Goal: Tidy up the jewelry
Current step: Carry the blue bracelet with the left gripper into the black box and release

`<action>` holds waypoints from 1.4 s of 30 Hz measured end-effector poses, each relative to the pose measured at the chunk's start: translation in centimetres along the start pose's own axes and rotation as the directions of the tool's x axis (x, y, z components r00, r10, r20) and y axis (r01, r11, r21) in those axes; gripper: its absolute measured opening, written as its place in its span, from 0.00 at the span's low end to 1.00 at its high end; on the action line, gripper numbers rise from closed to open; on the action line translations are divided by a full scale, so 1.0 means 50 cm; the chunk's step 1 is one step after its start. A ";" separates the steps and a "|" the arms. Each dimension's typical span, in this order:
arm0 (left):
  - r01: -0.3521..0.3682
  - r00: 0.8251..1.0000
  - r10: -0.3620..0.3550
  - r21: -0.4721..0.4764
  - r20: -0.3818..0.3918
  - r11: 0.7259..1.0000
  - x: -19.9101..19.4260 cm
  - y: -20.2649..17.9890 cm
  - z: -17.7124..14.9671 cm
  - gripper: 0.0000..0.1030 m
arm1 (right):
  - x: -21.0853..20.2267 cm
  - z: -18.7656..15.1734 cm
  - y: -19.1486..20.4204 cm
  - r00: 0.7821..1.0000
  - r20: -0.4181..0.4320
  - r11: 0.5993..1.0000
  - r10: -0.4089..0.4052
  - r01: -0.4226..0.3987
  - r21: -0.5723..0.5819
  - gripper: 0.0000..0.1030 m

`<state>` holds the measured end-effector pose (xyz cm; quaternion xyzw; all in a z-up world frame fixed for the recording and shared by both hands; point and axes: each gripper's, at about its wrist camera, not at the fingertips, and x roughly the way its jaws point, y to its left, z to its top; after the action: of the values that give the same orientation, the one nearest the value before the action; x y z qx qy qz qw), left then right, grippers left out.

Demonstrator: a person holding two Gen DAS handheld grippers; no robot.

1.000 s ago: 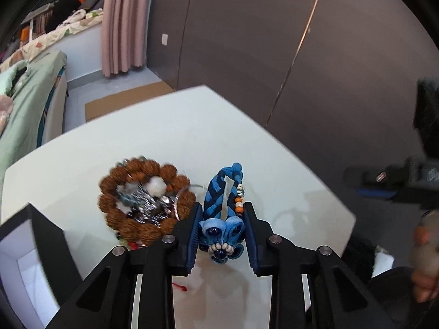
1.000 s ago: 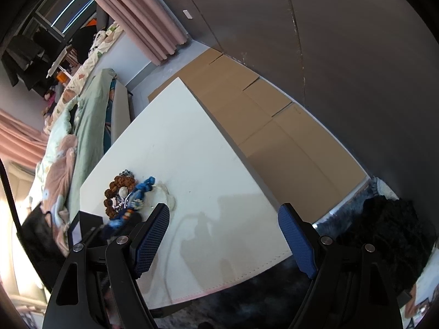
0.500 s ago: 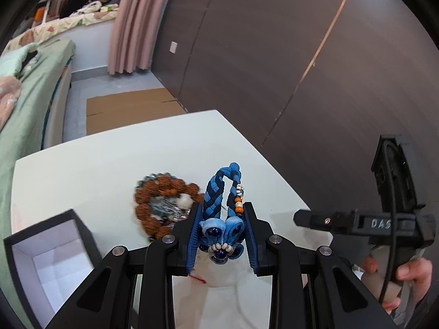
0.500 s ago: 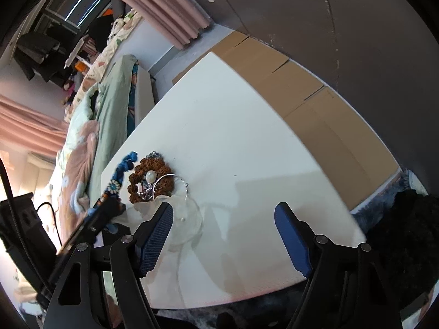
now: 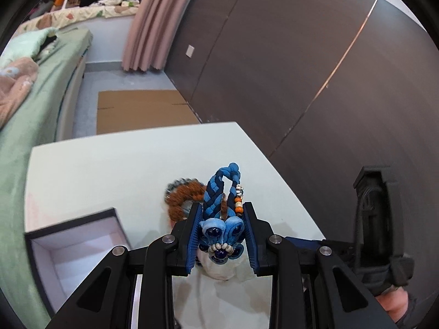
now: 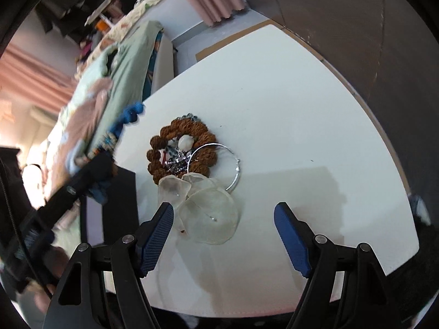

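Observation:
My left gripper (image 5: 221,235) is shut on a blue braided bracelet (image 5: 219,200) with white and orange beads and holds it above the white table (image 5: 109,164). An open black box (image 5: 76,249) with a white lining stands at the lower left below it. A brown bead bracelet (image 6: 181,148) lies on the table with silver jewelry (image 6: 175,161) inside it, a silver hoop (image 6: 233,164) and translucent shell discs (image 6: 208,211) beside it. My right gripper (image 6: 223,230) is open, just above the shell discs. The left gripper and blue bracelet (image 6: 123,120) show at the left in the right wrist view.
A bed with green bedding (image 5: 33,87) runs along the left of the table. Dark wall panels (image 5: 301,68) stand behind it. Flat cardboard (image 5: 137,109) lies on the floor beyond the table's far edge. The table (image 6: 315,109) ends near the dark wall.
My left gripper has lifted the blue bracelet off the jewelry pile and moved toward the box. My right gripper has come in close over the shell discs and pile.

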<state>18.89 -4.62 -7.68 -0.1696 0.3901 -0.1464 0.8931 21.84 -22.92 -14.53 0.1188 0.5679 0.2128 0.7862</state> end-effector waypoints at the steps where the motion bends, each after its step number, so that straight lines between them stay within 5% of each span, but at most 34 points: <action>1: -0.002 1.000 0.002 -0.004 0.005 1.000 -0.005 0.005 0.003 0.30 | 0.002 0.001 0.008 1.000 0.003 1.000 -0.006 0.006 -0.014 0.75; 10: -0.054 0.998 0.055 -0.048 0.026 0.997 -0.050 0.051 0.008 0.30 | 0.038 -0.001 0.057 0.999 -0.011 0.995 -0.033 0.032 -0.094 0.75; 11: -0.059 0.998 0.060 -0.051 0.027 0.997 -0.054 0.055 0.009 0.30 | 0.045 -0.002 0.061 0.999 -0.019 0.994 -0.047 0.045 -0.104 0.67; 14: -0.079 0.996 0.081 -0.054 0.024 0.995 -0.067 0.067 0.005 0.30 | 0.067 -0.010 0.061 0.995 -0.061 0.992 -0.075 0.068 -0.109 0.13; 15: -0.085 0.996 0.087 -0.056 0.023 0.995 -0.072 0.070 0.003 0.30 | 0.064 -0.010 0.057 0.996 -0.058 0.993 -0.068 0.062 -0.103 0.09; 30: -0.148 0.989 0.147 -0.058 -0.023 0.987 -0.142 0.129 -0.036 0.30 | -0.060 -0.030 0.089 0.982 0.110 0.983 0.152 -0.138 -0.123 0.06; 33: -0.155 0.987 0.152 -0.068 -0.051 0.985 -0.145 0.141 -0.041 0.41 | -0.070 -0.024 0.106 0.970 0.132 0.974 0.205 -0.188 -0.128 0.06; 35: -0.155 0.987 0.151 -0.074 -0.051 0.985 -0.150 0.148 -0.044 0.72 | -0.077 -0.022 0.121 0.958 0.141 0.964 0.249 -0.232 -0.131 0.06; 36: -0.149 0.988 0.146 -0.083 -0.040 0.985 -0.157 0.152 -0.044 0.95 | -0.076 -0.022 0.132 0.955 0.144 0.961 0.260 -0.241 -0.136 0.06; 42: -0.146 0.988 0.153 -0.134 0.038 0.980 -0.209 0.179 -0.029 0.98 | -0.072 -0.015 0.211 0.938 0.133 0.936 0.321 -0.292 -0.196 0.06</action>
<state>12.12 7.30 -5.58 -0.2014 0.3888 -0.0490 0.8977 18.07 -15.34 -7.24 0.1545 0.4555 0.3711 0.7943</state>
